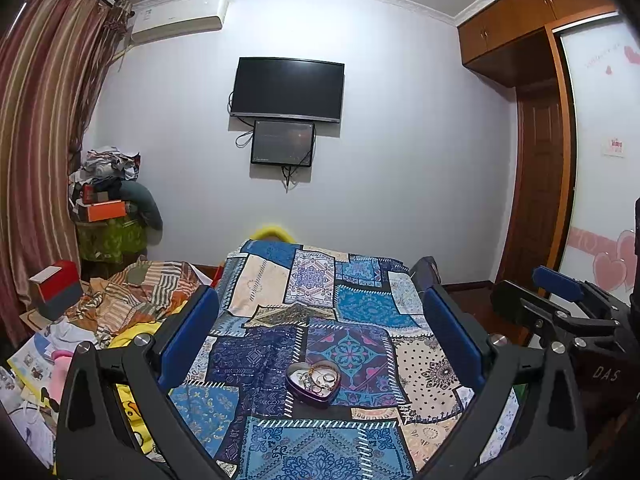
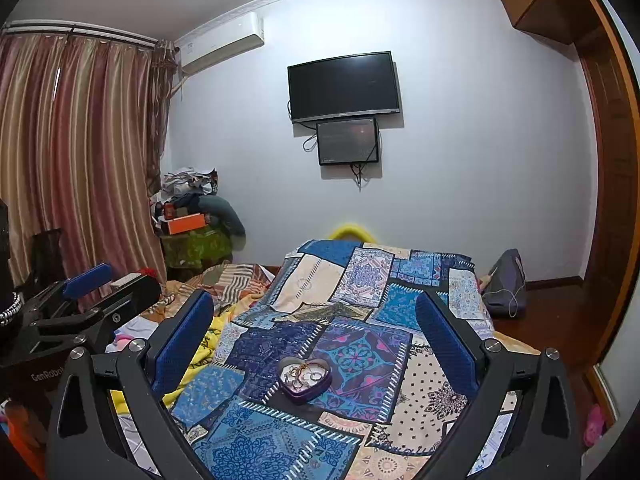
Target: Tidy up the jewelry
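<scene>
Covering the bed, a patchwork quilt [image 1: 320,320] holds a heart-shaped tin [image 1: 313,382]; both hand-held grippers gape empty.

The patchwork bedspread [image 1: 320,308] lies flat and bare over most of the bed, so the way in from the near edge is open on every side of the heart-shaped tin [image 1: 313,382], the only thing standing on its middle. Both grippers hang above the near edge with fingers spread wide, the tin showing in the gap between each pair, well apart from the pads. Along the bed's left edge a heap of rumpled striped bedding [image 1: 136,300] and yellow cloth [image 1: 132,338] crowds in. The right gripper [image 1: 560,300] fills the space by the right edge in the left wrist view.
</scene>
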The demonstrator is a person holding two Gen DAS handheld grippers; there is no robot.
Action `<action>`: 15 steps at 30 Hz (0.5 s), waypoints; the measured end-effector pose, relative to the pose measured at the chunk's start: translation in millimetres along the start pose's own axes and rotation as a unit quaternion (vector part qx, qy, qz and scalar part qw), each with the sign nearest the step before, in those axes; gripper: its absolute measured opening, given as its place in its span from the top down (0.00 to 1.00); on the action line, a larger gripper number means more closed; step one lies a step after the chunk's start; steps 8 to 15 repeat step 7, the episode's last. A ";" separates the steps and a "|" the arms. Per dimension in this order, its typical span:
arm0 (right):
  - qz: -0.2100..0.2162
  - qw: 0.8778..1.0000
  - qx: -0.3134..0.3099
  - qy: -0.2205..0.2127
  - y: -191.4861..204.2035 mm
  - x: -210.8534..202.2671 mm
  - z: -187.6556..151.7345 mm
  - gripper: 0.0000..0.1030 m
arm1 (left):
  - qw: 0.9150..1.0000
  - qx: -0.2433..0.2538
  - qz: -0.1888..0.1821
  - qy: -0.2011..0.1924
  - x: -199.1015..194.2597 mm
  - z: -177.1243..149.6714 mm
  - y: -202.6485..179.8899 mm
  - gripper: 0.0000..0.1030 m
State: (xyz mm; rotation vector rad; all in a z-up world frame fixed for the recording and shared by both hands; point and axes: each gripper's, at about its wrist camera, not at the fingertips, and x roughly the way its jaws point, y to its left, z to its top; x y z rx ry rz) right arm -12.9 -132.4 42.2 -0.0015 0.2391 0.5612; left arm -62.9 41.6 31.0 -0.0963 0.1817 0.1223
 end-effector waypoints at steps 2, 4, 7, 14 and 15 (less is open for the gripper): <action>-0.001 1.000 0.000 0.001 0.4 0.8 -0.9 0.03 | 1.000 0.002 0.000 0.000 0.6 -0.6 -0.3 0.01; -0.001 1.000 0.000 0.003 0.5 2.1 -1.7 0.03 | 1.000 0.003 0.000 0.001 1.5 -1.6 -0.5 0.01; -0.001 1.000 0.000 0.004 0.5 3.7 -2.4 0.03 | 1.000 0.003 -0.002 0.003 2.8 -2.0 -0.6 0.01; -0.001 1.000 0.000 0.004 0.5 3.7 -2.4 0.03 | 1.000 0.003 -0.002 0.003 2.8 -2.0 -0.6 0.01; -0.001 1.000 0.000 0.004 0.5 3.7 -2.4 0.03 | 1.000 0.003 -0.002 0.003 2.8 -2.0 -0.6 0.01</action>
